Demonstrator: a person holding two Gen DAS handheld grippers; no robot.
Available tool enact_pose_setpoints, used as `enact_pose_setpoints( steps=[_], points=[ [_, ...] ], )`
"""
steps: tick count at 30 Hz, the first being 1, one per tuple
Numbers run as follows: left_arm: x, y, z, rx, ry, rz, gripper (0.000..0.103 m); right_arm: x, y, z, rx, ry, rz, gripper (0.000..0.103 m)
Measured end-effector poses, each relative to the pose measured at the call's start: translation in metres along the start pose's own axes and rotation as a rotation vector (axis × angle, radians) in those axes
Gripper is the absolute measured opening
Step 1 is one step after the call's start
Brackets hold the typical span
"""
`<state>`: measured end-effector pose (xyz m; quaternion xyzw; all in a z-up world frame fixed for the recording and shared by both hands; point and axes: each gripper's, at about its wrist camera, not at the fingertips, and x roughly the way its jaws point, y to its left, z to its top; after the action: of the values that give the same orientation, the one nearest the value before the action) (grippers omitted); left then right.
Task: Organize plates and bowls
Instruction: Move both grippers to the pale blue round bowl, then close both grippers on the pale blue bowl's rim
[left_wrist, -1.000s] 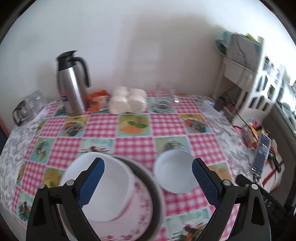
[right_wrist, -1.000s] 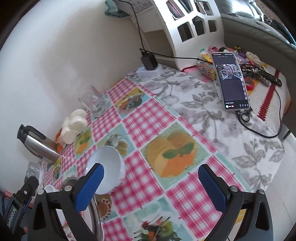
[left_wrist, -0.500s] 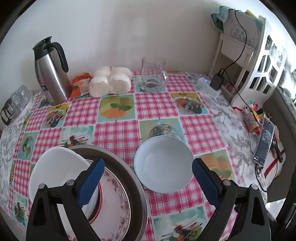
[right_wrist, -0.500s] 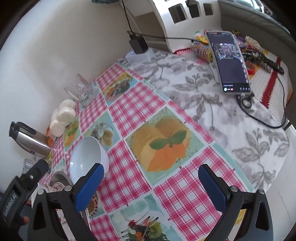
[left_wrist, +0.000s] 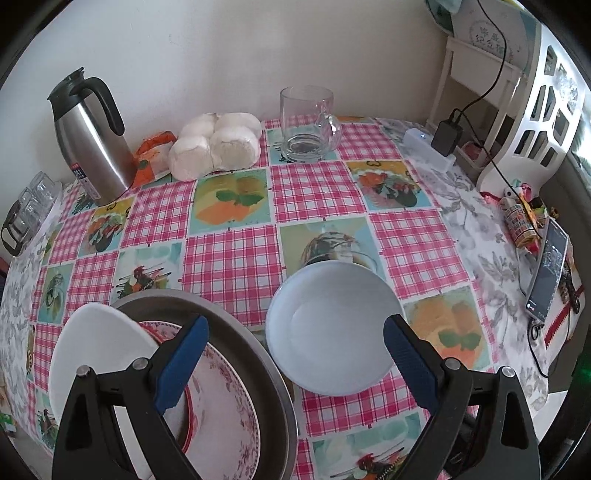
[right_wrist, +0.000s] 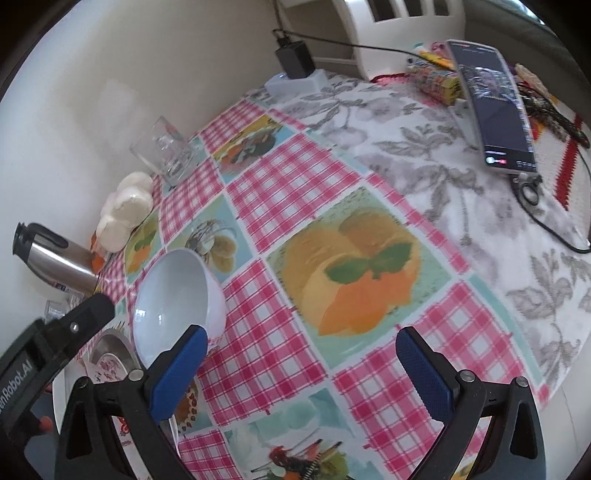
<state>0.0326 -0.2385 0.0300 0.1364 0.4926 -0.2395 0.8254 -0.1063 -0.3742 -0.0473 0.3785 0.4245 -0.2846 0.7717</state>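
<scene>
— White bowl (left_wrist: 334, 328) upright on the counter (left_wrist: 236, 254), mouth up, sitting between the spread blue fingers of the left tongs (left_wrist: 295, 354) but untouched by either. Just left of it, nearly rim to rim: steel pan (left_wrist: 258, 354) holding a floral plate (left_wrist: 225, 391) and a tilted white plate (left_wrist: 99, 343).

— Open room?

— Checked cloth bare beyond the bowl up to the glass mug (left_wrist: 308, 125), buns (left_wrist: 216, 146) and thermos (left_wrist: 88, 136) along the wall. Counter edge close below the pan.

— From the right wrist?

— Right tongs (right_wrist: 299, 369) wide open, gripping nothing, over bare cloth. Same bowl (right_wrist: 173, 295) at far left, by the left fingertip. Seen only here: the left tool's black body (right_wrist: 55, 339) beside the pan. Phone (right_wrist: 495, 107) propped on the grey floral cloth, far clearer than from the left wrist.
</scene>
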Motion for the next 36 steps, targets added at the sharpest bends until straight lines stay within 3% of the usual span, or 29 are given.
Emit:
enact_pose_setpoints(
  steps=[11, 15, 23, 31, 36],
  points=[
    [0.028, 0.001, 0.011, -0.001, 0.032, 0.015, 0.096, 0.027, 0.022, 0.000, -0.021, 0.019, 0.025, 0.103],
    [0.033, 0.003, 0.013, 0.006, 0.029, 0.028, 0.096, 0.033, 0.027, 0.001, -0.024, 0.010, 0.014, 0.098],
    [0.034, 0.001, 0.012, 0.023, 0.029, 0.019, 0.096, 0.043, 0.030, 0.000, -0.008, 0.029, 0.013, 0.076],
    [0.033, 0.000, 0.012, 0.025, 0.032, 0.012, 0.096, 0.039, 0.042, -0.003, -0.044, 0.012, 0.065, 0.038],
    [0.032, 0.001, 0.011, 0.025, 0.033, 0.011, 0.096, 0.035, 0.043, -0.002, -0.050, -0.005, 0.072, 0.021]
  ],
)
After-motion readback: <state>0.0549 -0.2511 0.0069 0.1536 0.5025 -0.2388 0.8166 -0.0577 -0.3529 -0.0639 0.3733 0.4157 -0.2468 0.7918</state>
